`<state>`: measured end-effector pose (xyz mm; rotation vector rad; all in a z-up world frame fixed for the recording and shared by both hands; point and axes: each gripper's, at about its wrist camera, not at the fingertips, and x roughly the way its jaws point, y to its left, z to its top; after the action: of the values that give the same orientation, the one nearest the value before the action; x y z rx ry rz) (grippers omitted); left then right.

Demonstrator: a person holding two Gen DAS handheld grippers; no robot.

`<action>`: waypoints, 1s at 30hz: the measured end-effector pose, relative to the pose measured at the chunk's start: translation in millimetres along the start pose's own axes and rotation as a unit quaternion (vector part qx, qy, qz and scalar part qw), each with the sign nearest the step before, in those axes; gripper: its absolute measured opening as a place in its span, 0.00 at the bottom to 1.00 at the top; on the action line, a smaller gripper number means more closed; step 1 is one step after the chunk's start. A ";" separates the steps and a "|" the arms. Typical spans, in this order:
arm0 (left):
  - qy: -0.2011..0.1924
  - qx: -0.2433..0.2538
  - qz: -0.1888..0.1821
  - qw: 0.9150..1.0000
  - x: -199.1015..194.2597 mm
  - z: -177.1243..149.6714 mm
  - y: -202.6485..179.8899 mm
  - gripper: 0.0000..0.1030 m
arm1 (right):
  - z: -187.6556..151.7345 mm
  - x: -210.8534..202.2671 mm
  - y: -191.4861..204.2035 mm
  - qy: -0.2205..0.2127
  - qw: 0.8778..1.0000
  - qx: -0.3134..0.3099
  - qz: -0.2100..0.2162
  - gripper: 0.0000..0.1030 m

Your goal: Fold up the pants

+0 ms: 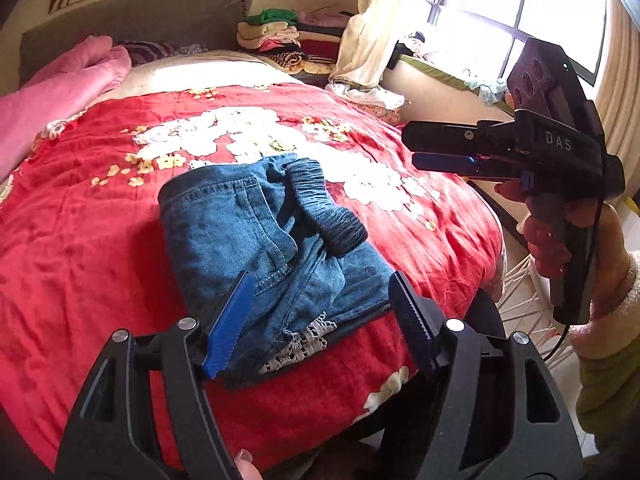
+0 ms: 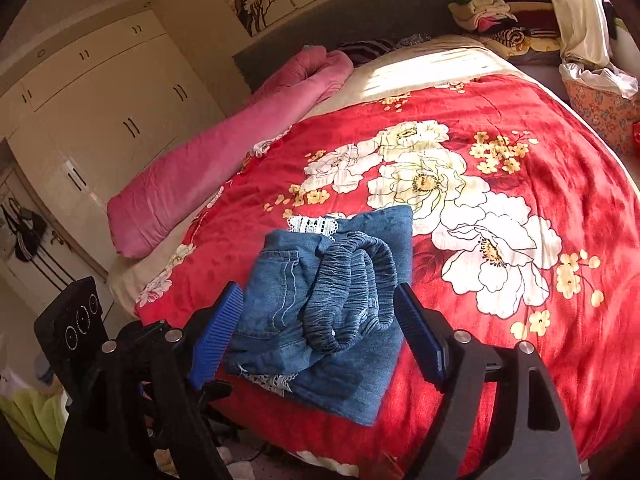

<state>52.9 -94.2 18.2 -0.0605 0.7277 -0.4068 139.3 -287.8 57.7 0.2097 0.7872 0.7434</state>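
The pants lie folded into a compact blue denim bundle near the front edge of the bed, on the red flowered blanket, w/ the elastic waistband curled loose on top and lace trim poking out underneath. Left gripper hangs above the bundle's near end, jaws wide apart, holding nothing; right gripper likewise gaping and empty, none of its pads look to touch the cloth. Fold looks about done, imo. Risks: the waistband isn't tucked, so it could spring back and unroll the top layer; the bundle sits close to the bed edge, so a nudge or a snagged pad on the lace could drag it off. Pink quilt and the clothes pile are well apart, no issue there.
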 end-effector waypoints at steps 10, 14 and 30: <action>-0.014 -0.014 0.029 0.999 -14.1 10.7 7.9 0.80 | -5.6 -13.3 1.5 -0.019 1.000 -0.004 -0.017 0.85; -0.014 -0.023 0.038 0.999 -14.8 11.2 14.2 0.87 | -11.0 -14.9 -0.8 -0.022 0.999 -0.008 -0.033 0.88; 0.003 -0.065 0.071 0.995 2.6 8.0 48.2 0.90 | -33.6 14.2 -14.4 0.001 0.997 -0.001 -0.072 0.93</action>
<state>76.4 -51.6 13.3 -0.1290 0.7598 -0.2235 129.8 -291.9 20.0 0.1484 0.7951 0.6084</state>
